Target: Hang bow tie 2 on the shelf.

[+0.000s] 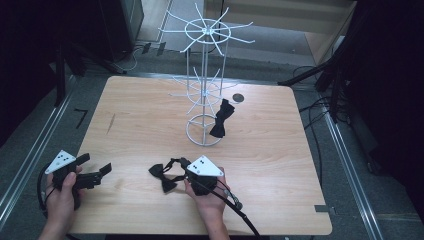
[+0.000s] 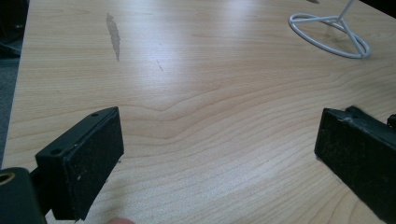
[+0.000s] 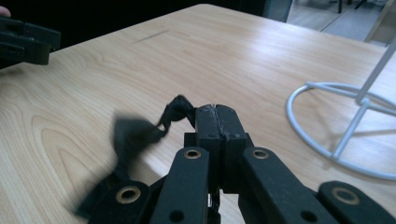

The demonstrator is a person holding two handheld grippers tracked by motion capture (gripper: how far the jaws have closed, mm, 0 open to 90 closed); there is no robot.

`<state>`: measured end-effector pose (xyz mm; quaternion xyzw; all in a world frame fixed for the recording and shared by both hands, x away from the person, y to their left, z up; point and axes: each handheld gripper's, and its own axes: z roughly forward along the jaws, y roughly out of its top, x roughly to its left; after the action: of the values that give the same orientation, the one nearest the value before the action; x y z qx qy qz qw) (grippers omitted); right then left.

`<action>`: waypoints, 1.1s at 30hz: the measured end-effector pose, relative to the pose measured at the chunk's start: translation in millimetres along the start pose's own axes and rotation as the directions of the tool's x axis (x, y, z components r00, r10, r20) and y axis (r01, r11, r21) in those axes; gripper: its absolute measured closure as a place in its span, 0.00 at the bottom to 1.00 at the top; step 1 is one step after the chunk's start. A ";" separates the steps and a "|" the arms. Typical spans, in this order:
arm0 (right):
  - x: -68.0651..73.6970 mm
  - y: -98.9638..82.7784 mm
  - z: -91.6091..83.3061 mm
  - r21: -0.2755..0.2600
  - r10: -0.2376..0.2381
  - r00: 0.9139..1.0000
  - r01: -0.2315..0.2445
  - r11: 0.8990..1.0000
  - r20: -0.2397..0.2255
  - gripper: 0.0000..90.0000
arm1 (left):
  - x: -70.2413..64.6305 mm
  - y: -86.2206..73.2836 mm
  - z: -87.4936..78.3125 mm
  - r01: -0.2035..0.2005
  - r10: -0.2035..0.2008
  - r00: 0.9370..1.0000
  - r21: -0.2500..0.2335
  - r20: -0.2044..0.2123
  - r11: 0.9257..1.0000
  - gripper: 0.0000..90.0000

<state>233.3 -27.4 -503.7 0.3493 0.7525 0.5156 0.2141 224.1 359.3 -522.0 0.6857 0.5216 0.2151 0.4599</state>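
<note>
A person stands at the near edge of a pale wooden table [image 1: 250, 165], a gripper in each hand. The right gripper [image 3: 217, 122] has its jaws pressed together on the strap of a black bow tie [image 1: 162, 176], which trails off to its left and rests on the wood near the front edge; in the right gripper view the bow [image 3: 133, 135] is blurred. The left gripper [image 1: 97, 171] sits low over the table's near left corner, its jaws spread wide with only bare wood between them. Farther back, near the table's middle, stands a white wire rack [image 1: 205, 75] on a ring base [image 2: 329, 35], and a second black bow tie [image 1: 221, 119] hangs from one of its lower arms
</note>
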 end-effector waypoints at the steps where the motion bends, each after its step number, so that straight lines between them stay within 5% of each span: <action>1: 0.0 0.0 0.0 0.000 0.000 1.000 0.000 1.000 0.000 1.00 | 0.0 0.0 0.0 0.000 0.000 1.000 0.001 0.000 1.000 0.02; 33: -9.3 29.7 -40.0 -0.094 -0.032 0.996 0.041 0.995 0.088 1.00 | -1.1 0.2 0.8 -0.013 0.013 1.000 0.008 -0.004 1.000 0.02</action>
<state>221.2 -52.7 -461.4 0.3468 0.7231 0.5316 0.2724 224.4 357.9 -521.9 0.6903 0.5190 0.2174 0.4548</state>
